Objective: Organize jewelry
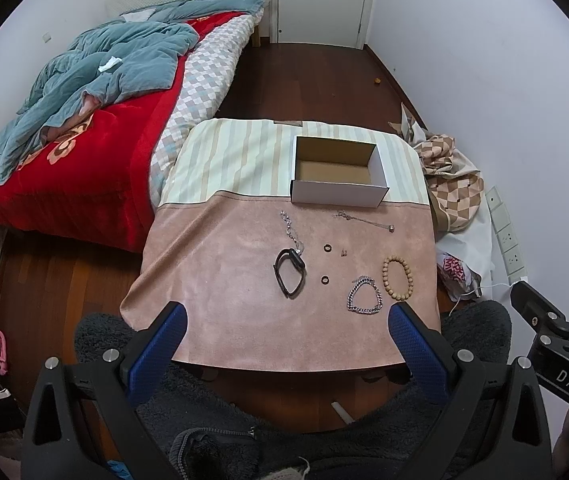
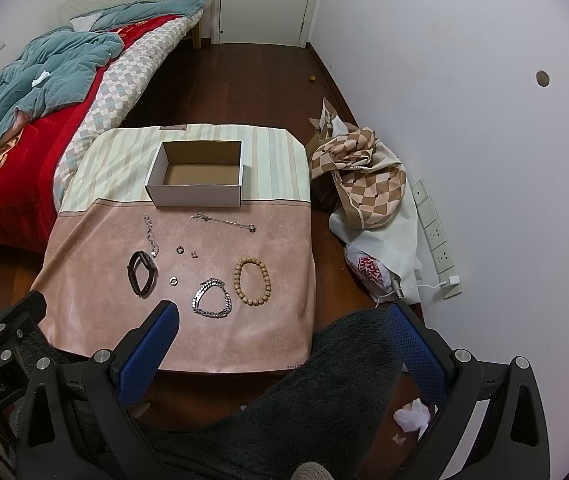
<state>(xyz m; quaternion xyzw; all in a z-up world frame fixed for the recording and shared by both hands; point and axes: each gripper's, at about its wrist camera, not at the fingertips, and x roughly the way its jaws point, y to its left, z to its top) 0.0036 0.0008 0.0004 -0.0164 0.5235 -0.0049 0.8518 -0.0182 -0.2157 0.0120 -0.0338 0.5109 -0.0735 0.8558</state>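
Note:
An open white cardboard box [image 1: 339, 193] [image 2: 194, 195] stands empty at the back of a small cloth-covered table [image 1: 220, 280] [image 2: 96, 312]. In front of it lie a black band [image 1: 289, 273] [image 2: 142, 272], a wooden bead bracelet [image 1: 397, 278] [image 2: 252, 281], a silver chain bracelet [image 1: 363, 295] [image 2: 212, 298], two thin chains [image 1: 293, 229] [image 2: 224, 221], two small rings [image 1: 326, 248] [image 2: 172, 280] and a tiny earring [image 1: 343, 253]. My left gripper [image 1: 286, 316] hovers open over the table's near edge. My right gripper [image 2: 282, 316] is open too, at the near right corner.
A bed [image 1: 84, 168] with a red blanket and blue quilt stands left of the table. A heap of checked cloth [image 2: 360, 172] and a power strip [image 2: 438, 240] lie by the right wall. A dark fleece sleeve [image 2: 304, 380] is below the grippers. Crumpled tissue [image 2: 412, 416] lies on the wood floor.

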